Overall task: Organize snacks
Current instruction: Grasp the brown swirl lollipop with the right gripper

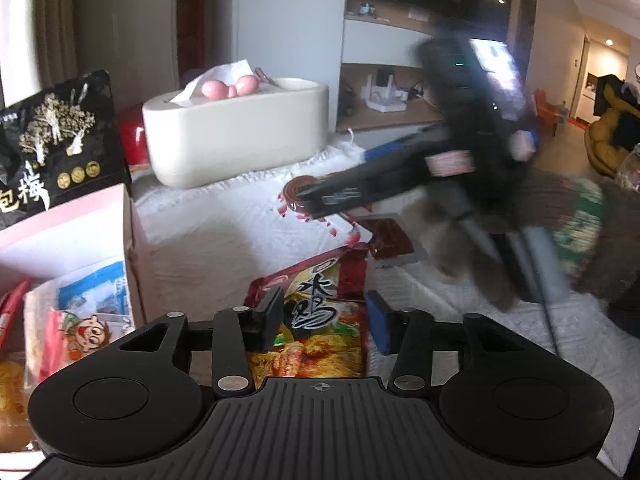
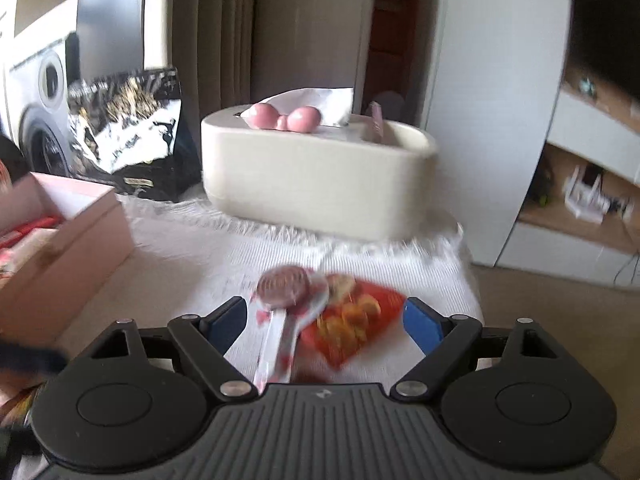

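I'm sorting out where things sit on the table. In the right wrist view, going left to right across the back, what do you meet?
Pink box with snacks inside, then the black snack bag standing upright, then the cream tissue box, then the wooden shelves off the table.

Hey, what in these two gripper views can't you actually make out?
- Right gripper: left wrist view, motion blur; grip unclear.
- Lollipop and orange packet: right wrist view, blurred; print unreadable.
- Pink box: cut off by left edge; contents partly hidden.
- Spicy snack packet: lower end hidden behind left gripper.
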Action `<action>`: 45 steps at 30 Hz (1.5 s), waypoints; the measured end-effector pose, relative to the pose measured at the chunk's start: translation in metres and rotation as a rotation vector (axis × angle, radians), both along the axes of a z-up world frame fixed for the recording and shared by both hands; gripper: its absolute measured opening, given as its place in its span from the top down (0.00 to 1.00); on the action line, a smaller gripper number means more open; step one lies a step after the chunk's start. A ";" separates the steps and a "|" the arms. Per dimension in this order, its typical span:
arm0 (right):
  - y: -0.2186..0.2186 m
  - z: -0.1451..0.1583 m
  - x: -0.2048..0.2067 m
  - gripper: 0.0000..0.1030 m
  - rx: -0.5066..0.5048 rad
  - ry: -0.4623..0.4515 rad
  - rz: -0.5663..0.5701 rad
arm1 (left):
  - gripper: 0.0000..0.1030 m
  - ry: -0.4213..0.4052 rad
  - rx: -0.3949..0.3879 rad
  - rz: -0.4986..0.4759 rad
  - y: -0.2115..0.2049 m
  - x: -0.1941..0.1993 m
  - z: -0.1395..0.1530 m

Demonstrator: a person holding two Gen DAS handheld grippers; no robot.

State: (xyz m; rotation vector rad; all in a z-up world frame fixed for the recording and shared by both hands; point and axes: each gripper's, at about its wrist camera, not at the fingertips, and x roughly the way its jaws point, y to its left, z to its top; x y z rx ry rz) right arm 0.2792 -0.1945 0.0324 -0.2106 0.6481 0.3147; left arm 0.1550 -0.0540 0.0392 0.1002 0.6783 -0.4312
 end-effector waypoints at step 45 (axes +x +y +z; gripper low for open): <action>-0.109 -0.017 -0.065 0.43 0.263 0.165 -0.082 | 0.18 0.067 0.207 -0.170 -0.054 0.035 -0.020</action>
